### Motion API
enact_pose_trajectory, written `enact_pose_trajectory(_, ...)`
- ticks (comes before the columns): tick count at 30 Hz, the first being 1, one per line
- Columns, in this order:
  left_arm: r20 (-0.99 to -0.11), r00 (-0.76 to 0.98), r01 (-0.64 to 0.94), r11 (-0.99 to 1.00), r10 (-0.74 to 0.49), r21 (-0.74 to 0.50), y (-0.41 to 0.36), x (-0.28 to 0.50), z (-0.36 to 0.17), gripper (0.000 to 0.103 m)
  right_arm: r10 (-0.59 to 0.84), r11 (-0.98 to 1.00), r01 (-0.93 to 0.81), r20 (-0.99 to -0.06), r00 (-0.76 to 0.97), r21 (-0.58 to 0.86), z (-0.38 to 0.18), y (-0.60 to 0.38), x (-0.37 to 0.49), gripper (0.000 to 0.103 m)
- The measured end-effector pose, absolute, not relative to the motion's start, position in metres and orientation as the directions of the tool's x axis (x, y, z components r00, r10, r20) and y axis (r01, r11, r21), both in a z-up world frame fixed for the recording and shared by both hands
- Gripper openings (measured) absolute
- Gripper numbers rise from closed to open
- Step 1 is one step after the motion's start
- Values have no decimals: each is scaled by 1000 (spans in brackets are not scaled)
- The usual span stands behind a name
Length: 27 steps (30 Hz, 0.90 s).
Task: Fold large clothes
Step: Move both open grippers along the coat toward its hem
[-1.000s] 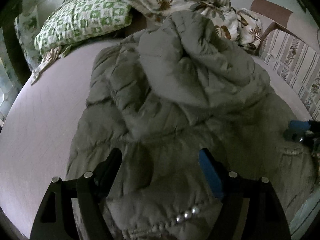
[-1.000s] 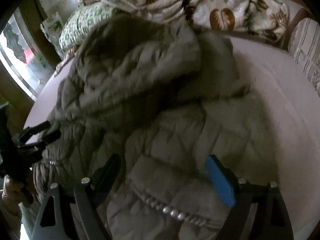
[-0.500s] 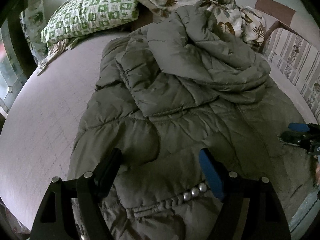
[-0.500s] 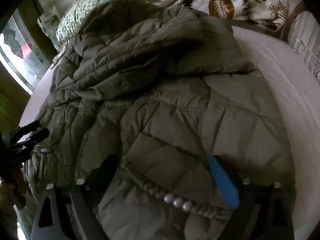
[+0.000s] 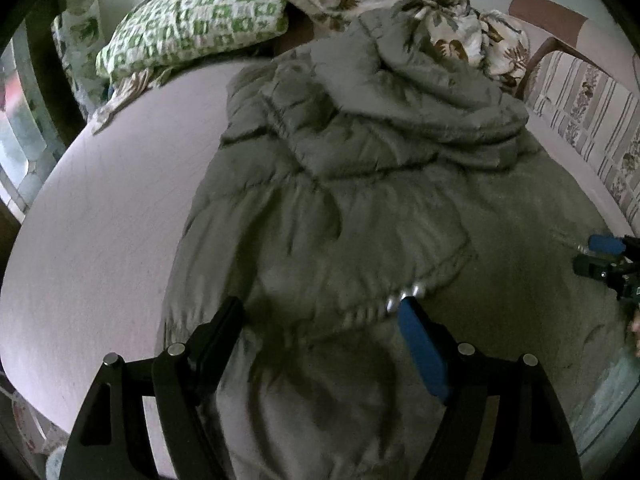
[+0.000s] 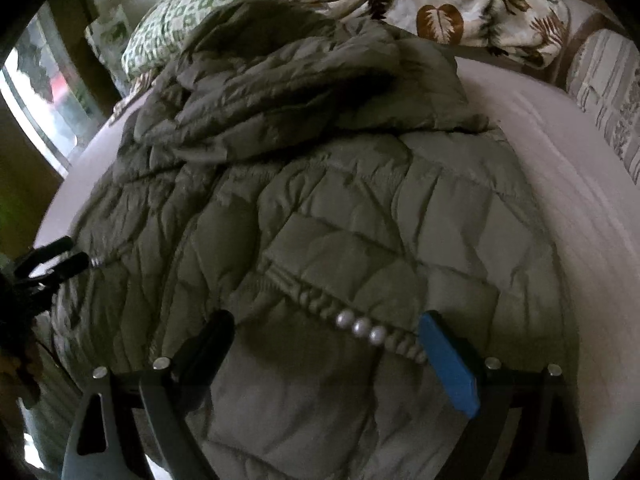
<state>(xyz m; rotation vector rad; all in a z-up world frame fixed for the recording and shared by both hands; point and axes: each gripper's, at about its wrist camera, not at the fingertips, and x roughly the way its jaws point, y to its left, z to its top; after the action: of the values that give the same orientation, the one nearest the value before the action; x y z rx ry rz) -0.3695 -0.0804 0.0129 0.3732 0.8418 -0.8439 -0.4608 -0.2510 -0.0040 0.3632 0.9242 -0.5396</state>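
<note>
Left wrist: left gripper [image 5: 322, 310] jaws spread wide, gripping nothing, over the grey-green quilted jacket [image 5: 360, 200] lying on the mattress [image 5: 104, 216]. Green patterned pillow [image 5: 192, 24] and leaf-print blanket [image 5: 400, 4] beyond its hood; striped sofa [image 5: 588, 108] alongside.

Right wrist: right gripper [image 6: 326, 326] also spread wide, empty, over the pearl-trimmed hem [image 6: 360, 326]. Window [image 6: 36, 92] at far left.

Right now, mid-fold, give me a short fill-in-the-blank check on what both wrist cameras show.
1. The padded jacket is ____ in colour.
2. The left gripper has its jaws ____.
3. The pillow has a white and ____ pattern.
4. The pocket edge between the jaws of the right gripper carries a row of ____.

Missing: grey; open; green; pearls
</note>
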Motion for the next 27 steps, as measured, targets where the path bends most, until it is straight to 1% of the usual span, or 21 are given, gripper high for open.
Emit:
enact_pose_trajectory(1,-780,377,778,628,-499,-25,-79,-370,11,80,-295,818,573,-826,480,41,-7,-246,-460,101)
enact_pose_trajectory(5,-778,409,783,621,-477,31,-76,-378,7,80,-346,828,559,-821,453,-41,-14,-235,-457,103)
enact_pose_trajectory(13,-776,411,774,632,-479,20,-68,-382,14,83,-311,813,581,-816,487,37,1,-233,-460,103)
enact_pose_trajectory(17,-776,412,765,644,-477,10,-64,-381,16,84,-309,806,590,-816,488,48,-2,-227,-458,103)
enact_pose_trajectory(27,-779,407,751,660,-477,-11,-54,-379,17,85,-325,797,603,-815,480,38,5,-232,-497,103)
